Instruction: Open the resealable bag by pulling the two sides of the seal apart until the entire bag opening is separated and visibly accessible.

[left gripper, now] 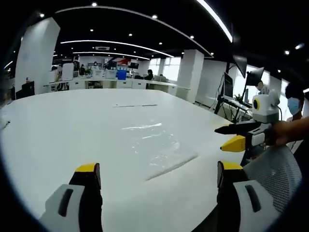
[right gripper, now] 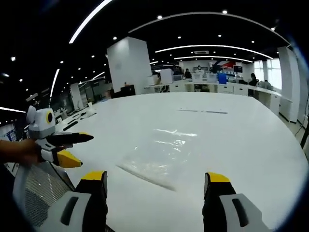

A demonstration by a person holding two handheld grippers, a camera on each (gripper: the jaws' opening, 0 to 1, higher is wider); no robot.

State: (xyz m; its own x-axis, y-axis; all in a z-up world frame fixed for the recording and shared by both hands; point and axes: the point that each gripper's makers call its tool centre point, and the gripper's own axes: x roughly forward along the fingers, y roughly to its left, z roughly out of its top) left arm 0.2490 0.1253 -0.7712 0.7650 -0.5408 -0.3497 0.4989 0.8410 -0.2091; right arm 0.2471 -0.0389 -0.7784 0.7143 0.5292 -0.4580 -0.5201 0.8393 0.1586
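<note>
Lying flat on white table (left gripper: pixel 58 130) — clear resealable bag (left gripper: pixel 161 147), contents indiscernible, both tongs apart.

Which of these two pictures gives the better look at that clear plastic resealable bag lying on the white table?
The right gripper view: the clear plastic resealable bag lies nearly centred between that gripper's open jaws, its near edge drawn as a dark line. In the left gripper view the bag is a fainter glare off centre on the white table.
</note>
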